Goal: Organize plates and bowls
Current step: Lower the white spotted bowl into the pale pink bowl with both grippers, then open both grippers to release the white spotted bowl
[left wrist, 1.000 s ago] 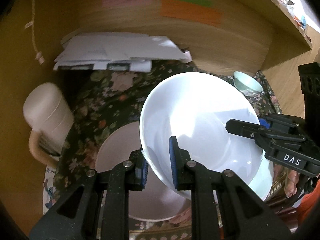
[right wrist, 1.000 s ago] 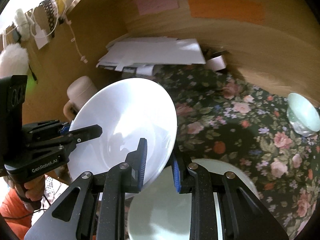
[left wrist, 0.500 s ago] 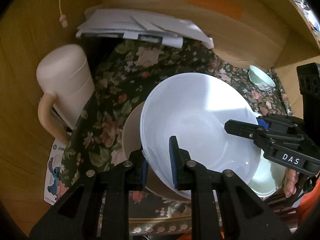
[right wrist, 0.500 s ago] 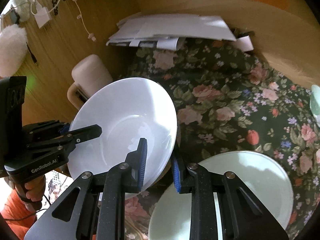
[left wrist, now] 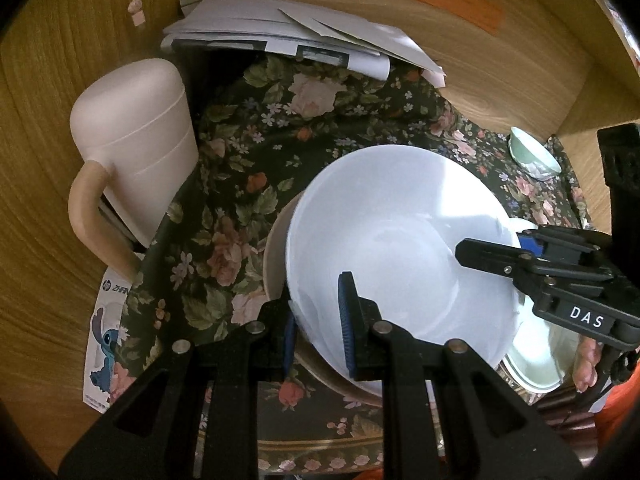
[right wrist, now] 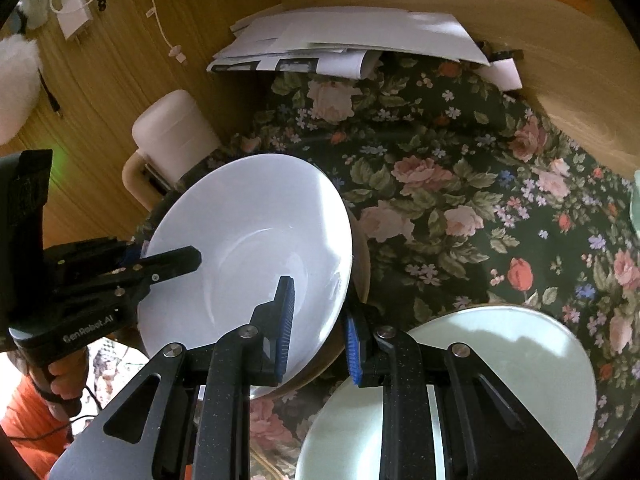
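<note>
White bowl (left wrist: 400,240) lowered, rim between both jaws

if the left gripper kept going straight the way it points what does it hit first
Probably nothing new: the left gripper already clamps the white bowl, whose wall fills its path. Beyond that lies the floral cloth; depth is unclear.

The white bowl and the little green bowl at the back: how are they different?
The white bowl is far bigger; the green bowl is small. The white bowl is held tilted by both grippers, left gripper and right gripper, each clamped on its rim; the green bowl sits untouched on the floral cloth. The white bowl hangs over a beige plate; the green bowl stands alone. Both are plain and empty.
</note>
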The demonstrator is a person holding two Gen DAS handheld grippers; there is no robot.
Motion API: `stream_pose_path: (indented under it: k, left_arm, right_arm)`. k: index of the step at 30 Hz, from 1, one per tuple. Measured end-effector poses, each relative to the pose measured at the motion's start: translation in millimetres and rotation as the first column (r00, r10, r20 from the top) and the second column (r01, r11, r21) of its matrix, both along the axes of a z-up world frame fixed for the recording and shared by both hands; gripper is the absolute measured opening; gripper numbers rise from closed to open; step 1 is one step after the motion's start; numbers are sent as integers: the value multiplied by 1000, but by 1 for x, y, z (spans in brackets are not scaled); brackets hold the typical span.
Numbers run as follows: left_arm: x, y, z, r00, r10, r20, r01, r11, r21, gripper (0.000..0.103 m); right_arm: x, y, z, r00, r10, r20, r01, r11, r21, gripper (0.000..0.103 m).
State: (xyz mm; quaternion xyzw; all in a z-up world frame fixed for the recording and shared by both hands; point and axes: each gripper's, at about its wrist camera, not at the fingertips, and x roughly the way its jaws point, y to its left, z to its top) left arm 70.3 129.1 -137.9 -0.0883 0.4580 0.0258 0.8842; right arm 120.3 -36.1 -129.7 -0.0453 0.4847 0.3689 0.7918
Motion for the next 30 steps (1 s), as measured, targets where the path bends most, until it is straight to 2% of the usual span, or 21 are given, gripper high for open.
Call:
stream_pose_path:
  k: [11,14,16,24,28,30]
  left_arm:
    - [2,-3,-5,1000,5,6,-6,999,43,19]
    - [4,-4,-5,1000,12,2,-12,998,55,19]
    - [4,-5,-4,1000,12,12,-13,998,58,19]
    - [9,-8,-1,999,40,27,-43,995,92,20]
    - [16,-10,1,1000,22,1,-22,998,59,46]
    - [18,-14,4,999,42,2,-42,997,70,52]
  right_arm:
    - [-2,1,3,1000,21,22,-20,1000,-23,23]
    - [-3,-1,6,999,9,38,-8,1000,-25,24]
    - [-3,-5,11,997,-9,78,12,999,-30,25]
    - [0,-24,16,996,-28,82,29,1000,-6,25]
    - [4,-37,21,995,-49,82,48,999,15,29]
    - [6,-43,24,994,-61,93,60,998,19,35]
